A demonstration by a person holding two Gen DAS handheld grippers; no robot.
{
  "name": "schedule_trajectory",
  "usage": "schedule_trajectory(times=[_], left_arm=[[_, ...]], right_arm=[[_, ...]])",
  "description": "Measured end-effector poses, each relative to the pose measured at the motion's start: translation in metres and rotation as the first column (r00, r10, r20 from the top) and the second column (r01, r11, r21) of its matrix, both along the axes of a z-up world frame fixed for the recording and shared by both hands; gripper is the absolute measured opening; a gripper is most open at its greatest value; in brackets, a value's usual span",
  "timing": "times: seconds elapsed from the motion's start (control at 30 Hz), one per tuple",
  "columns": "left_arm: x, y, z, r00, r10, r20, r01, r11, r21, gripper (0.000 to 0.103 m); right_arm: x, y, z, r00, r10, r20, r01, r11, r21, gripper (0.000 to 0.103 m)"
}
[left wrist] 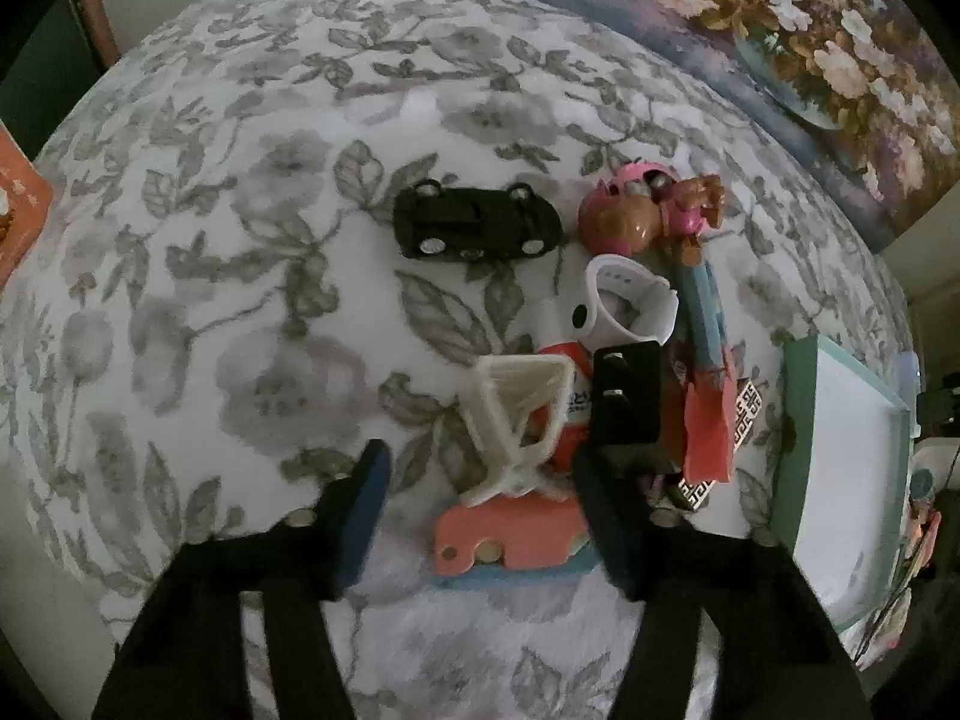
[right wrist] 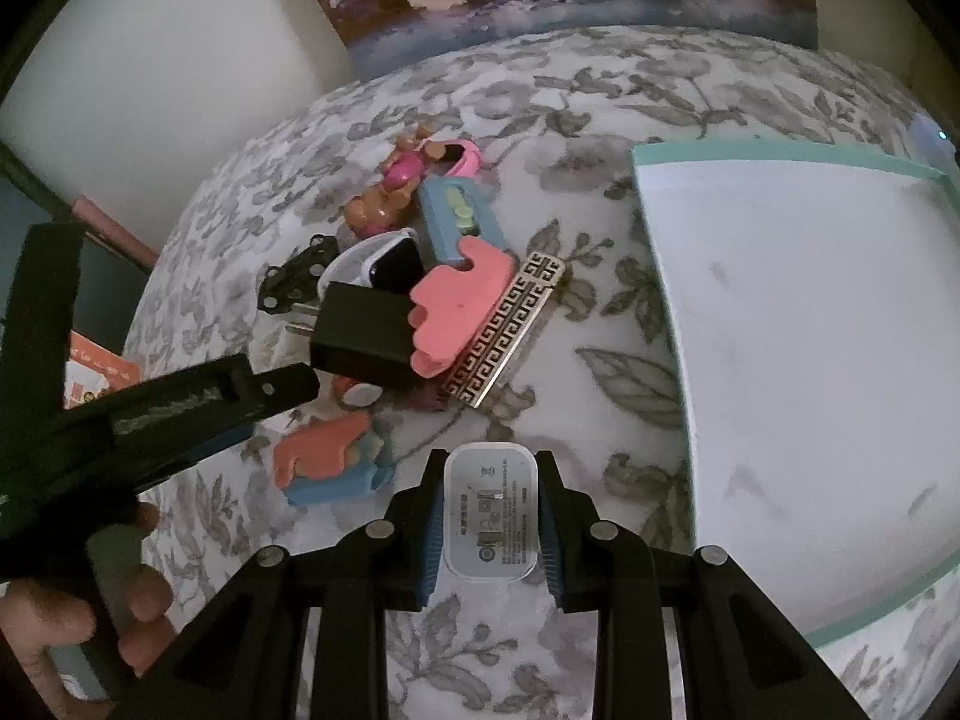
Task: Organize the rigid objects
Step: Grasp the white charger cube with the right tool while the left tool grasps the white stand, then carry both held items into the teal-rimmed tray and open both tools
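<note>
Covering the bed, floral sheet [left wrist: 240, 240]; right tongs [right wrist: 491, 516] clamping white charger [right wrist: 491, 516], left tongs [left wrist: 480, 516] agape, empty.

The white charger [right wrist: 489, 513] carries printed symbols and fine lines, seemingly a rating label, illegible.

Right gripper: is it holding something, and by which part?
Yes. The right gripper clamps a white charger by its two side faces, label facing the camera. The left gripper is open, holding nothing.

Both wrist cams sit low over the floral bedspread [left wrist: 240, 240] looking forward – they share the toy pile [right wrist: 420, 276] and tray [right wrist: 780, 330].
</note>
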State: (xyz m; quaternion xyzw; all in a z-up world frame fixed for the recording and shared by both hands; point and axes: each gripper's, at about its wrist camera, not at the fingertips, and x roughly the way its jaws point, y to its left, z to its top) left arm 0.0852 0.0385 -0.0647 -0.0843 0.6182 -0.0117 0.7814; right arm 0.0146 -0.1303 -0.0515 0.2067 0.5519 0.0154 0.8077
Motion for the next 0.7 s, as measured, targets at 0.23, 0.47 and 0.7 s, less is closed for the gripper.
schedule_trajectory(times=[0.23, 0.47, 0.7], left_arm=[[0.003, -0.005, -0.014, 1.0, -0.014, -0.009, 0.014, 1.0, 0.013, 0.035], [-0.001, 0.004, 0.005, 0.999, 0.015, 0.037, -0.015, 1.0, 0.007, 0.035], [-0.01, 0.0, 0.055, 0.982, 0.009, 0.187, -0.007, 1.0, -0.012, 0.035]], right_arm=[[0.0, -0.004, -0.004, 1.0, -0.008, -0.016, 0.009, 1.0, 0.018, 0.029], [-0.001, -0.004, 0.005, 1.0, -0.012, 0.011, 0.012, 0.999, 0.045, 0.029], [-0.006, -0.018, 0.034, 0.993, -0.055, 0.103, 0.044, 0.994, 0.103, 0.029]])
